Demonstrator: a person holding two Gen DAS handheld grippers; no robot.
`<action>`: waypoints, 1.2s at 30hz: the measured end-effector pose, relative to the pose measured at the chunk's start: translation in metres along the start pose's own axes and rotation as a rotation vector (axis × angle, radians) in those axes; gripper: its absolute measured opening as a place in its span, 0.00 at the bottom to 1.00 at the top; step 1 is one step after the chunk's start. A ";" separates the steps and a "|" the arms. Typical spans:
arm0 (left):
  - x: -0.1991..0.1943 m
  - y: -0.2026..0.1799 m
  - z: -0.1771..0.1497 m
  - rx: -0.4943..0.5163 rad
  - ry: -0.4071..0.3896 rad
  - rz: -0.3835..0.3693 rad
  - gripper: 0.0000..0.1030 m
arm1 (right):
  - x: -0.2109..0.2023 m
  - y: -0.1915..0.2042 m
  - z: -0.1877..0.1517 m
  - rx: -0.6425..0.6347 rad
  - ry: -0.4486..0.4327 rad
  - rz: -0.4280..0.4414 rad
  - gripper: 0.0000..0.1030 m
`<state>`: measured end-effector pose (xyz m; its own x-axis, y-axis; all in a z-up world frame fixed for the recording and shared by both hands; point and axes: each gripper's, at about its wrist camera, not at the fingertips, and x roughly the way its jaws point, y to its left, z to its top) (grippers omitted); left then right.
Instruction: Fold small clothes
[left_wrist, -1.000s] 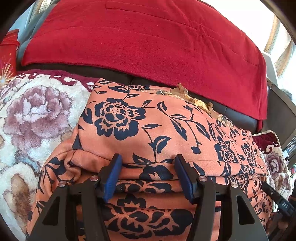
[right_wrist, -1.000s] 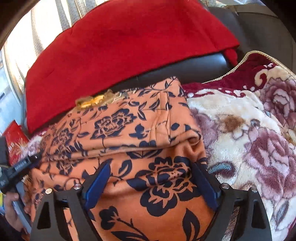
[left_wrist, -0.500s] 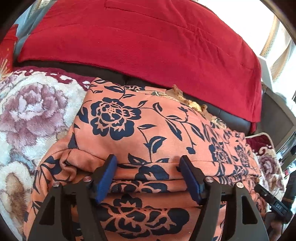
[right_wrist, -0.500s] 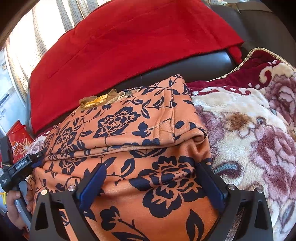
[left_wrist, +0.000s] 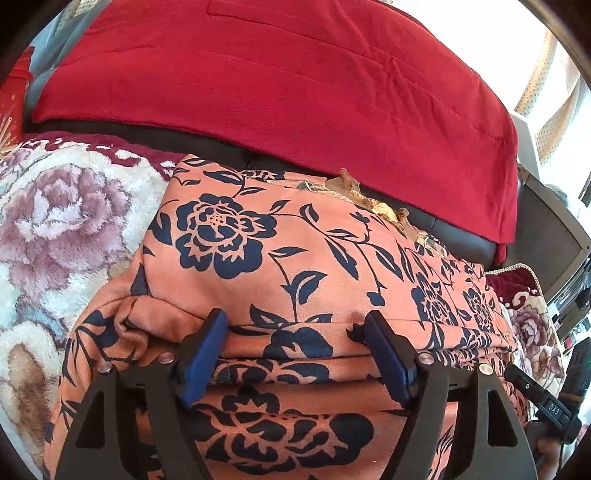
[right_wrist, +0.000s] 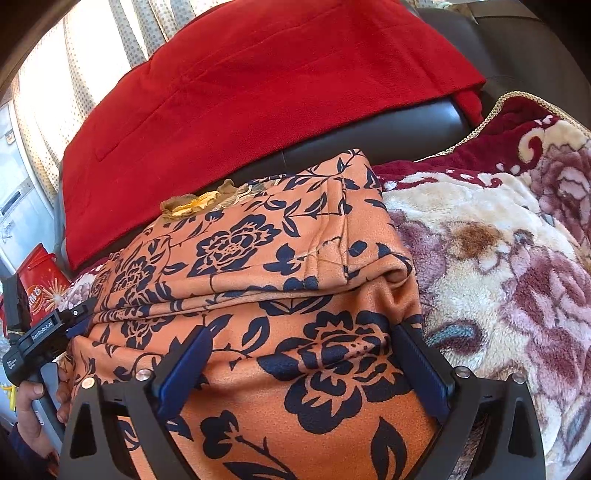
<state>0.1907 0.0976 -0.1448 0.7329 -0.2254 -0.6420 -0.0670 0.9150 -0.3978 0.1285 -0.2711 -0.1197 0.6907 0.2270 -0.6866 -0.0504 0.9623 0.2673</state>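
Observation:
An orange garment with dark blue flowers (left_wrist: 295, 258) lies folded in layers on a plush blanket, with a frilled yellow trim (left_wrist: 376, 206) at its far edge. My left gripper (left_wrist: 295, 332) sits at the near folded edge. Its jaws are opening, and the fold lies between the blue pads (left_wrist: 203, 354) without being pinched. In the right wrist view the same garment (right_wrist: 258, 258) bulges under my right gripper (right_wrist: 301, 343), which stands wide open with cloth between its fingers. The left gripper's body (right_wrist: 44, 332) and a person's hand (right_wrist: 29, 406) show at the left edge.
A red blanket (left_wrist: 295, 92) drapes over a dark sofa backrest (right_wrist: 369, 136) behind the garment. A cream and purple floral plush blanket (right_wrist: 498, 258) covers the seat on both sides. A red gift bag (right_wrist: 40, 280) stands at the far left, with curtains (right_wrist: 55, 74) behind.
The left gripper's jaws have spread apart around the folded edge. The right gripper's jaws have widened slightly. The garment has stayed where it was.

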 end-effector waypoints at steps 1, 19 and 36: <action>0.001 0.000 0.000 0.001 0.001 0.000 0.75 | 0.000 0.000 0.000 0.001 0.000 0.000 0.96; -0.036 -0.018 0.006 0.044 -0.106 0.149 0.77 | 0.001 0.000 0.000 0.011 -0.006 0.003 0.96; -0.188 -0.026 -0.123 0.088 -0.101 0.204 0.79 | 0.002 -0.002 -0.001 0.061 -0.032 0.049 0.96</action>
<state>-0.0287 0.0748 -0.0950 0.7744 -0.0029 -0.6327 -0.1641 0.9649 -0.2051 0.1287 -0.2726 -0.1223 0.7112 0.2682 -0.6499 -0.0420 0.9389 0.3415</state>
